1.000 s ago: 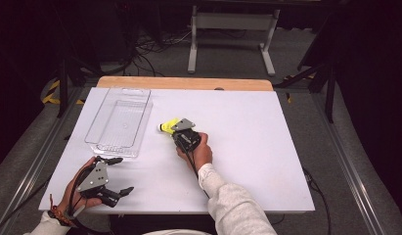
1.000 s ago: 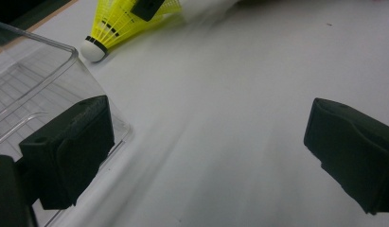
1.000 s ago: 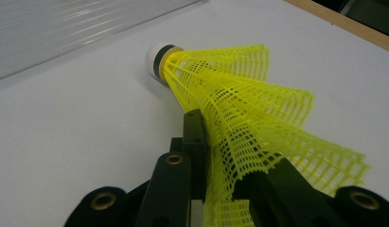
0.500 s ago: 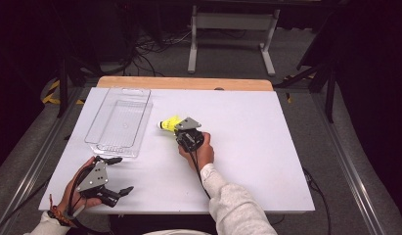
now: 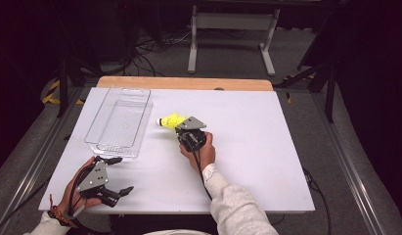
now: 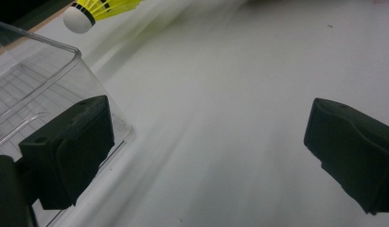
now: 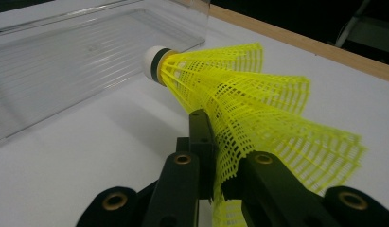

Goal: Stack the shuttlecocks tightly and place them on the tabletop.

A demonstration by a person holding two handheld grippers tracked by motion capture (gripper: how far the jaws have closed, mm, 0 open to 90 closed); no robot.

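A yellow mesh shuttlecock (image 5: 169, 120) with a white cork is held by its skirt in my right gripper (image 5: 179, 128), near the table's middle. In the right gripper view the jaws are shut on the yellow skirt (image 7: 239, 104), and the cork points at the clear plastic tray (image 7: 64, 52). The tray (image 5: 118, 122) lies at the table's left, just beyond the cork. My left gripper (image 5: 124, 174) rests near the front left corner, open, with nothing between its jaws. In the left gripper view my gripper (image 6: 206, 146) faces the tray's near corner (image 6: 40, 80), and the shuttlecock (image 6: 95, 9) shows at top left.
The white table top (image 5: 257, 147) stretches bare to the right of my right hand. A wooden strip (image 5: 189, 83) runs along the far edge. Beyond it are dark floor, cables and a metal stand (image 5: 228, 29).
My right gripper has shifted slightly away from the person with the shuttlecock in it. The left gripper has stayed where it was.
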